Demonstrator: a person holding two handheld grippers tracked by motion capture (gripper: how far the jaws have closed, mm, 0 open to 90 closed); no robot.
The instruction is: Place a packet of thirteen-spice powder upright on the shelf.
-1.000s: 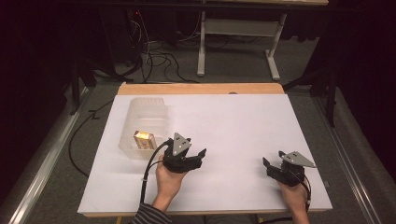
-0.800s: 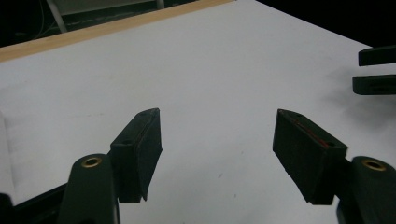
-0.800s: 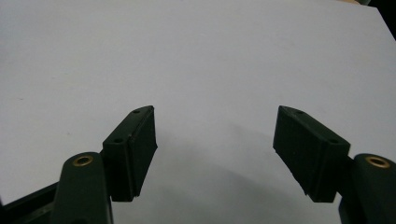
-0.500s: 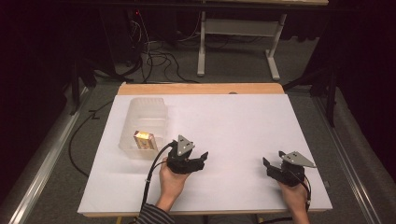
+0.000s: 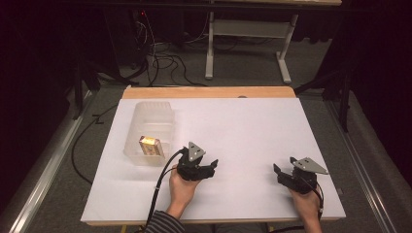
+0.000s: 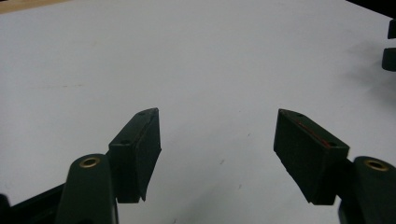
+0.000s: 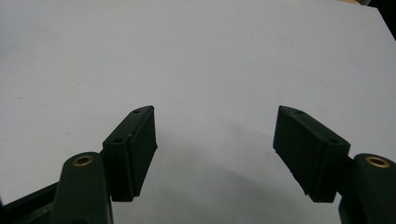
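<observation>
My left gripper point(image 5: 210, 167) rests on the white table top point(image 5: 252, 131) near its front middle, held by a hand, jaws pointing right. In the left gripper view it point(image 6: 217, 116) stands open over bare white surface, nothing between its jaws. My right gripper point(image 5: 279, 174) sits near the front right corner, also hand-held, jaws pointing left and away. The right gripper view shows it point(image 7: 215, 114) wide open with nothing between its jaws. The tips of the right gripper point(image 6: 391, 46) peek in at the right edge of the left gripper view.
A clear plastic tub point(image 5: 149, 112) stands at the table's left side, with a small yellow-brown box point(image 5: 149, 145) lying in its near end. A black cable point(image 5: 163, 179) trails from the left gripper over the front edge. A wooden strip point(image 5: 209, 92) borders the far edge.
The left gripper has shifted slightly right and toward the front edge. The right gripper has stayed put.
</observation>
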